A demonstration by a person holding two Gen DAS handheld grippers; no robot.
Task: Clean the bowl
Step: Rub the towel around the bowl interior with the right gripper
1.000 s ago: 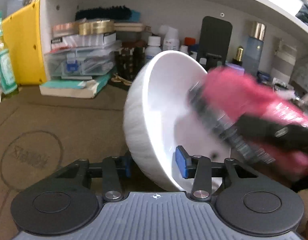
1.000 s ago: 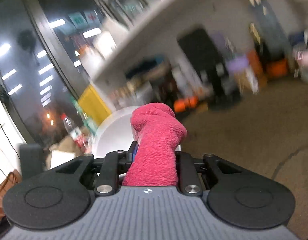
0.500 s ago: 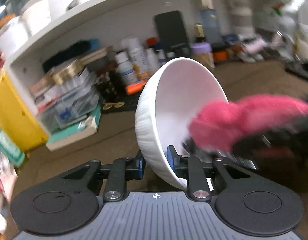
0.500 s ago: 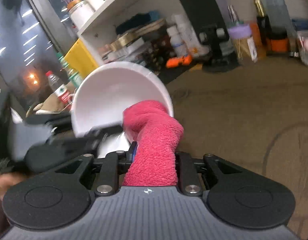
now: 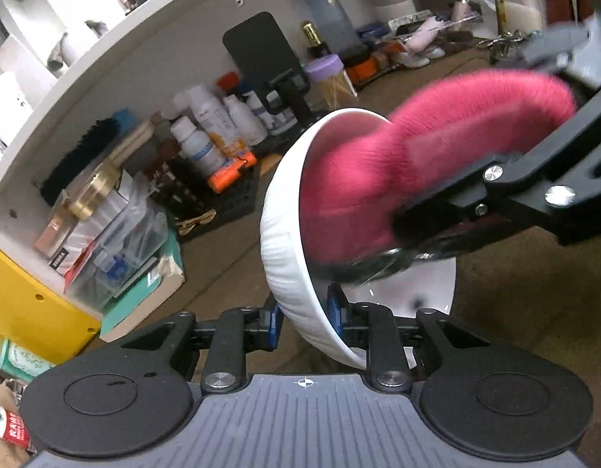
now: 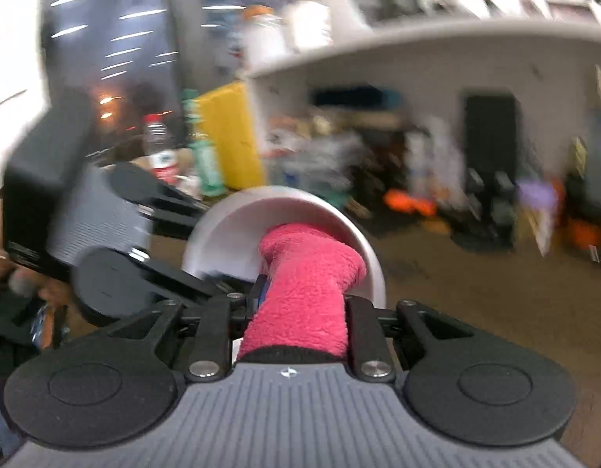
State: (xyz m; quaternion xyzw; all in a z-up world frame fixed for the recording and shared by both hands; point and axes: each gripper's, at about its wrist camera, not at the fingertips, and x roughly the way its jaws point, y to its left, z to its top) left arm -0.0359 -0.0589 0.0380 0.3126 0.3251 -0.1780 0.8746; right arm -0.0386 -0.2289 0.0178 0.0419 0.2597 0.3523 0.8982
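The white bowl (image 5: 288, 234) is off the bench (image 5: 230, 257), tipped on its side so the opening faces the right, and the left hand-held gripper (image 5: 306, 318) has it by the rim: one blue pad sits against the ribbed outer wall, the other inside the cavity, the jaws closed to about the thickness of the wall. The right hand-held gripper (image 6: 300, 304) is clamped tight around a rolled pink cloth (image 6: 308, 273), whose free end is pushed into the bowl and presses against the inner wall; in the left wrist view the cloth (image 5: 398, 179) fills most of the upper cavity. The bowl looks like glazed ceramic, so I judge it stiff, fairly heavy for a rim pinch, smooth and slippery inside, and liable to chip or break if it drops onto the bench. A hold on one point of the rim leaves the rest of the weight hanging to one side, so hard scrubbing could twist the bowl between the pads; the ribs on the outside probably give that pad some bite. The cloth is soft, light and springy, it bends where it meets the wall, so gripping it near the working end keeps it firm enough to rub. A small dark speck (image 5: 417, 299) shows on the lower inside, near the rim, not yet under the cloth.
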